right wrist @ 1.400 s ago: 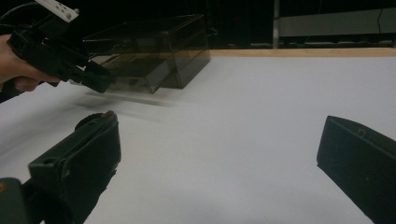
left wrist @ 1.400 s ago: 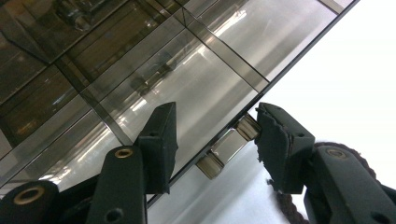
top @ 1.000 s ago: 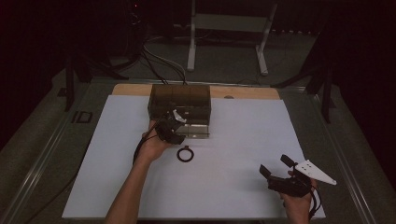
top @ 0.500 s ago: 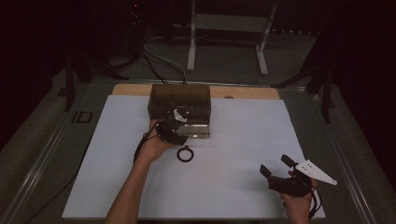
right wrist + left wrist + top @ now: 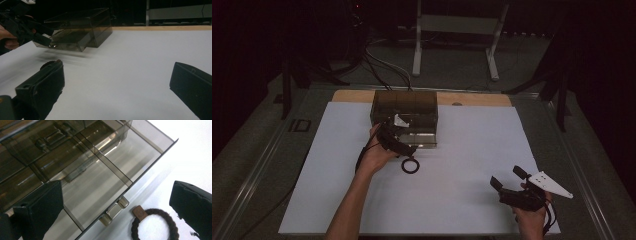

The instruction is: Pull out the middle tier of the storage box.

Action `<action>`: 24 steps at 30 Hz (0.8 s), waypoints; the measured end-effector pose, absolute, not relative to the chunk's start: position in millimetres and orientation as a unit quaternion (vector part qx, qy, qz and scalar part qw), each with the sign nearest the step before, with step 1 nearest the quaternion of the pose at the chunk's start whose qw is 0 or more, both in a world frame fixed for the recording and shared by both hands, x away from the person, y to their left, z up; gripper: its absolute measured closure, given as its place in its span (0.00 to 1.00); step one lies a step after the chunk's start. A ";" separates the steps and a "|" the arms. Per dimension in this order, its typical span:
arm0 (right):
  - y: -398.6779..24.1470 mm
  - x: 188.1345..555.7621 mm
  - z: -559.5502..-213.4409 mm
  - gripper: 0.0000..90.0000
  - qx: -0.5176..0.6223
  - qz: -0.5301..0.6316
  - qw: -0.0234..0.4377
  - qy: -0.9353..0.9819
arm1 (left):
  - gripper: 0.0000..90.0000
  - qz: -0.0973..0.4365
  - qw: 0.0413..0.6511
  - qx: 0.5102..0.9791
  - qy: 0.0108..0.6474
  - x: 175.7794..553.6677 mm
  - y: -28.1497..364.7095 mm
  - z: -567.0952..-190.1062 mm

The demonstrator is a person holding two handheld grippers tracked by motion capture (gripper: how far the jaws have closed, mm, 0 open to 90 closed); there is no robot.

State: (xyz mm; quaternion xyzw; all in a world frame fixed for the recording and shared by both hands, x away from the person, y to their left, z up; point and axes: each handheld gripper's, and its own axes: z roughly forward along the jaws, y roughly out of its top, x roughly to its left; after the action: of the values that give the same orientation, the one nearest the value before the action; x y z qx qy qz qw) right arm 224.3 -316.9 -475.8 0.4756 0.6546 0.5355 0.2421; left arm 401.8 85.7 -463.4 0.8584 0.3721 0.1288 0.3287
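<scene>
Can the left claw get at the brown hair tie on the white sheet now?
Probably yes: the left claw has just opened, nothing between its jaws, and the hair tie lies uncovered beside the open drawer.

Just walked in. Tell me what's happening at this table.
A person works at a table covered in white paper, a two-jaw gripper in each hand. The left gripper is at the pulled-out drawer of a smoky clear plastic box. Its jaws have just been opening and now stand wide, with nothing gripped. A dark hair tie lies on the paper just in front of the drawer. The right gripper waits open and empty at the near right.
</scene>
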 end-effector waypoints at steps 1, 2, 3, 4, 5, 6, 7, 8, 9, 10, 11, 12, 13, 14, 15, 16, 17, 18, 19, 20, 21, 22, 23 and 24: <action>-316.9 224.2 -475.7 0.00 0.475 0.535 0.242 0.655 | 0.01 0.131 0.328 0.859 0.371 401.9 86.4 -462.9; -316.9 224.2 -475.7 0.00 0.475 0.535 0.242 0.655 | 0.01 0.131 0.328 0.859 0.371 401.9 86.4 -462.9; -316.9 224.1 -475.7 0.00 0.476 0.536 0.242 0.654 | 0.01 0.127 0.334 0.857 0.372 401.8 87.1 -462.2; -316.9 224.1 -475.7 0.00 0.476 0.536 0.242 0.654 | 0.01 0.128 0.335 0.857 0.371 401.5 87.3 -461.8; -317.0 224.1 -475.7 0.00 0.475 0.536 0.242 0.655 | 0.01 0.127 0.337 0.856 0.371 401.1 87.4 -461.4; -316.9 224.1 -475.8 0.00 0.476 0.536 0.242 0.654 | 0.01 0.124 0.339 0.856 0.370 400.8 87.9 -460.5; -316.9 224.0 -475.8 0.00 0.476 0.536 0.242 0.654 | 0.01 0.123 0.341 0.855 0.371 400.6 88.4 -459.7; -316.9 224.0 -475.8 0.00 0.476 0.536 0.242 0.654 | 0.01 0.123 0.341 0.855 0.371 400.6 88.4 -459.7; -316.7 223.9 -475.8 0.00 0.476 0.536 0.242 0.654 | 0.01 0.123 0.341 0.855 0.371 400.6 88.4 -459.7; -316.7 223.9 -475.8 0.00 0.476 0.536 0.242 0.654 | 0.01 0.123 0.355 0.848 0.374 399.4 91.0 -456.3; -316.9 223.9 -475.7 0.00 0.475 0.537 0.242 0.654 | 0.01 0.124 0.357 0.846 0.375 399.0 92.1 -455.2; -317.0 223.9 -475.6 0.00 0.476 0.537 0.242 0.653 | 0.01 0.124 0.359 0.845 0.375 398.2 92.9 -454.1; -317.1 224.0 -475.7 0.00 0.476 0.537 0.242 0.653 | 0.01 0.127 0.361 0.845 0.374 397.5 92.9 -453.8; -317.1 224.0 -475.7 0.00 0.476 0.537 0.242 0.653 | 0.01 0.127 0.361 0.845 0.374 397.5 92.9 -453.8; -317.2 224.1 -475.7 0.00 0.475 0.537 0.242 0.653 | 0.01 0.130 0.359 0.847 0.370 395.7 93.2 -452.4; -317.1 224.1 -475.6 0.00 0.475 0.538 0.242 0.653 | 0.01 0.132 0.360 0.847 0.368 394.5 93.3 -451.8; -317.0 224.2 -475.7 0.00 0.475 0.538 0.242 0.653 | 0.01 0.135 0.362 0.846 0.366 393.1 93.3 -451.4; -316.9 224.2 -475.7 0.00 0.475 0.537 0.242 0.654 | 0.01 0.137 0.363 0.846 0.365 392.4 93.5 -451.2; -316.8 224.2 -475.7 0.00 0.475 0.538 0.242 0.653 | 0.01 0.137 0.364 0.846 0.364 391.6 93.7 -450.9; -316.8 224.1 -475.6 0.00 0.475 0.538 0.242 0.653 | 0.01 0.136 0.368 0.845 0.363 391.0 93.8 -451.0; -316.9 224.1 -475.6 0.00 0.475 0.538 0.242 0.653 | 0.01 0.137 0.369 0.845 0.363 390.4 94.0 -450.7; -317.0 224.2 -475.7 0.00 0.475 0.538 0.242 0.653 | 0.01 0.137 0.373 0.844 0.362 389.9 94.1 -450.6; -317.2 224.3 -475.7 0.00 0.475 0.538 0.242 0.653 | 0.01 0.140 0.379 0.841 0.359 389.0 94.2 -450.4; -317.3 224.3 -475.8 0.00 0.475 0.537 0.242 0.653 | 0.01 0.143 0.383 0.840 0.357 388.3 94.0 -450.3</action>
State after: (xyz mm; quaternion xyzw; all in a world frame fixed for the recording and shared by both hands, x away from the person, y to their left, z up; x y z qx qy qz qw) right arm 224.3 -317.3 -475.8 0.4749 0.6533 0.5374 0.2424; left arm 388.3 94.0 -450.3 0.8398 0.3574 0.1433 0.3826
